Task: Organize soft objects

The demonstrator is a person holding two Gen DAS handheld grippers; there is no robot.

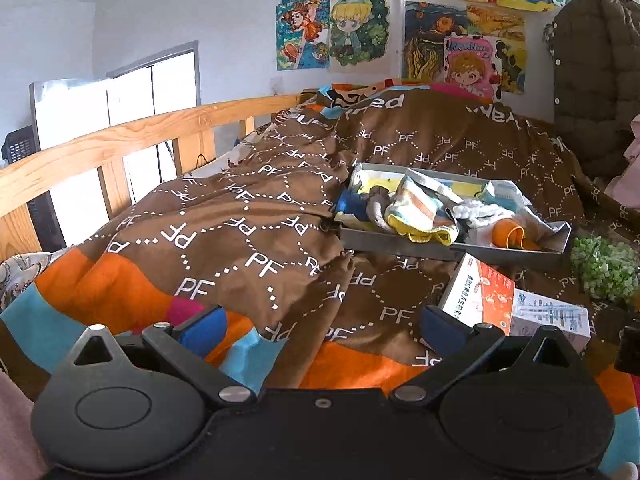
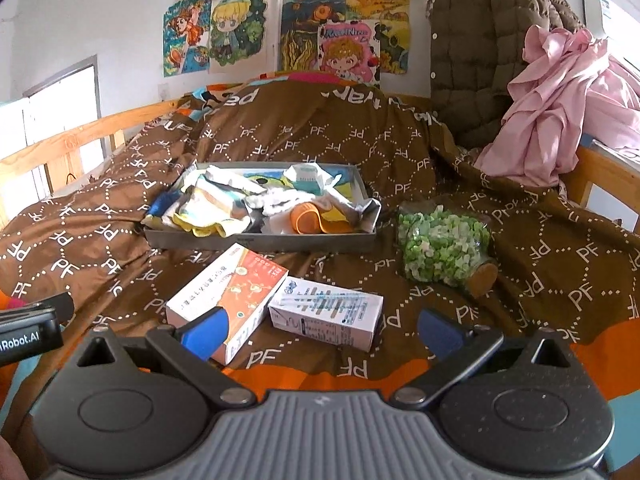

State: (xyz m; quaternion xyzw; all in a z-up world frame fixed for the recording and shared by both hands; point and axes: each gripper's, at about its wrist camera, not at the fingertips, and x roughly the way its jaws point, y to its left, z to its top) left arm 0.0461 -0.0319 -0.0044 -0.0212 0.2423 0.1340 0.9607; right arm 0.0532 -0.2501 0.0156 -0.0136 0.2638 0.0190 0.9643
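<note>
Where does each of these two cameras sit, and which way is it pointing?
Left wrist view: sits behind the left tongs, open, looking along the bed at the grey tray of soft cloths, right of centre.
Right wrist view: sits behind the right tongs, open, facing the tray head-on; the left tool's black edge shows at far left.
Both views show: tray, two cartons, brown quilt, wall drawings.

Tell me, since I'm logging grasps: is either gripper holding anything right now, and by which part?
Nothing is held. The left gripper and the right gripper are both open and empty above the bedspread, short of the tray of socks.
</note>
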